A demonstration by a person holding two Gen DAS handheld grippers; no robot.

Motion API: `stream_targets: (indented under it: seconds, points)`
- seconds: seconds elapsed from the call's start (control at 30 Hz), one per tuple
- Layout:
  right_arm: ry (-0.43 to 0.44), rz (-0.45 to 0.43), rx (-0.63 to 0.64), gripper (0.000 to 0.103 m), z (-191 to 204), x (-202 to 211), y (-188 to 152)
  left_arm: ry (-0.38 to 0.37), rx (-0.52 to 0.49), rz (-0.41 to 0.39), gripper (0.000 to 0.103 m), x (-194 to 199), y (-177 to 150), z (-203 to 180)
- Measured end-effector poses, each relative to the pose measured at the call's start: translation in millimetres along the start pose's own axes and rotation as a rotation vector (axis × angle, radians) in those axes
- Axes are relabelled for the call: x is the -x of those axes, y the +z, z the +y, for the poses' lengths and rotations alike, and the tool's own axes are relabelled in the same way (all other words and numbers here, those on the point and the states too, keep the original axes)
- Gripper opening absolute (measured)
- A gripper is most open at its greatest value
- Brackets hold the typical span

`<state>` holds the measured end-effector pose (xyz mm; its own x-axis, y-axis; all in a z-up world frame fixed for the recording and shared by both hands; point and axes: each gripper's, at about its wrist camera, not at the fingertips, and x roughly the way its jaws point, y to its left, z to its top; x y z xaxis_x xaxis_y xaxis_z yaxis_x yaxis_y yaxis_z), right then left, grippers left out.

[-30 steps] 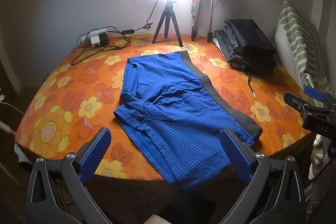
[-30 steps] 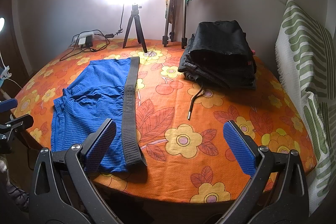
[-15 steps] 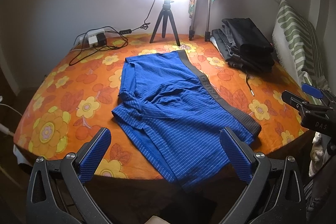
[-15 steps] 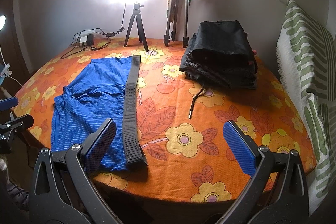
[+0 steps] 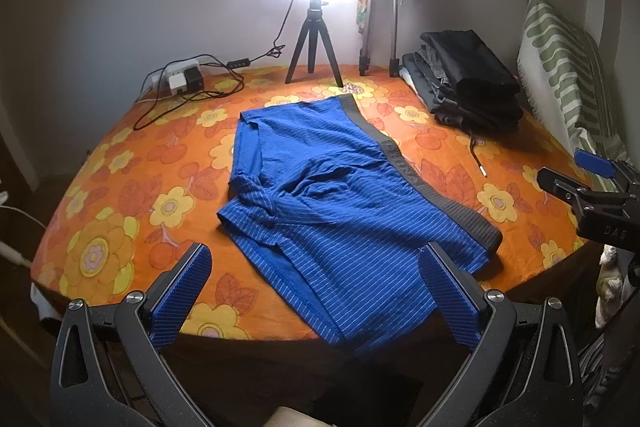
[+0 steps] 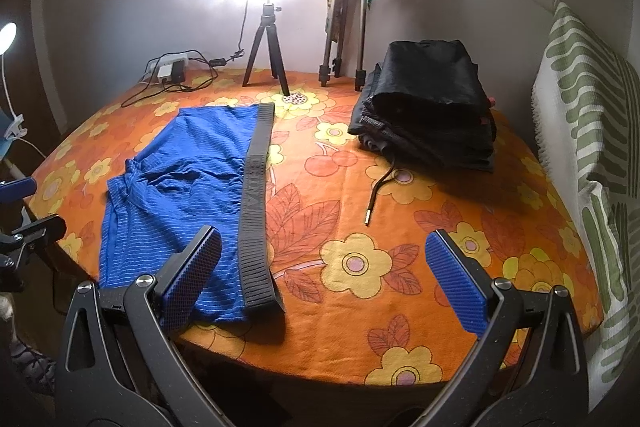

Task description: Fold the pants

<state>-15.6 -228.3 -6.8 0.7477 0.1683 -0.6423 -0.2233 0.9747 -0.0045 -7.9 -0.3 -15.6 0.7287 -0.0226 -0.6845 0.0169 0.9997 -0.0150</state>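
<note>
Blue striped shorts (image 5: pixel 320 195) with a dark grey waistband (image 5: pixel 424 179) lie spread and rumpled on the orange flowered tablecloth (image 5: pixel 120 187). One leg hangs over the near table edge. My left gripper (image 5: pixel 316 291) is open and empty, hovering just in front of that near edge. My right gripper (image 6: pixel 324 275) is open and empty over the near edge, its left finger above the shorts (image 6: pixel 180 179) beside the waistband (image 6: pixel 256 195). The right gripper also shows at the right of the left wrist view (image 5: pixel 592 187).
A stack of folded dark clothes (image 6: pixel 432 115) with a loose drawstring (image 6: pixel 380 191) sits at the back right. A ring light on a small tripod (image 5: pixel 312 39), a tall tripod (image 5: pixel 380 7), and a power strip with cables (image 5: pixel 180 83) stand at the back. A green-striped cushion (image 6: pixel 580 147) is right.
Both grippers have drawn back and risen slightly; the table looks a little farther away. The shorts have not moved. Both grippers stay open.
</note>
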Motion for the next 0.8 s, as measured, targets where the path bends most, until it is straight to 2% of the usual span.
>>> stream_targets:
  seconds: [0.13, 0.27, 0.43, 0.6, 0.8]
  points:
    - [0.042, 0.008, 0.020, 0.103, 2, -1, 0, 0.011, -0.008, 0.004, 0.103, -1, -4, 3]
    - [0.083, 0.018, 0.049, 0.103, 6, -2, -1, -0.012, -0.041, 0.006, 0.103, 0, -10, 2]
    - [0.134, 0.069, 0.058, 0.096, 8, -11, -4, -0.050, -0.091, 0.019, 0.103, -1, -23, -3]
    - [0.203, 0.178, -0.014, 0.088, -1, -31, -11, -0.080, -0.180, 0.040, 0.097, -4, -41, -16]
    - [0.260, 0.293, -0.141, 0.081, -18, -54, -23, -0.103, -0.334, 0.100, 0.081, -17, -68, -42]
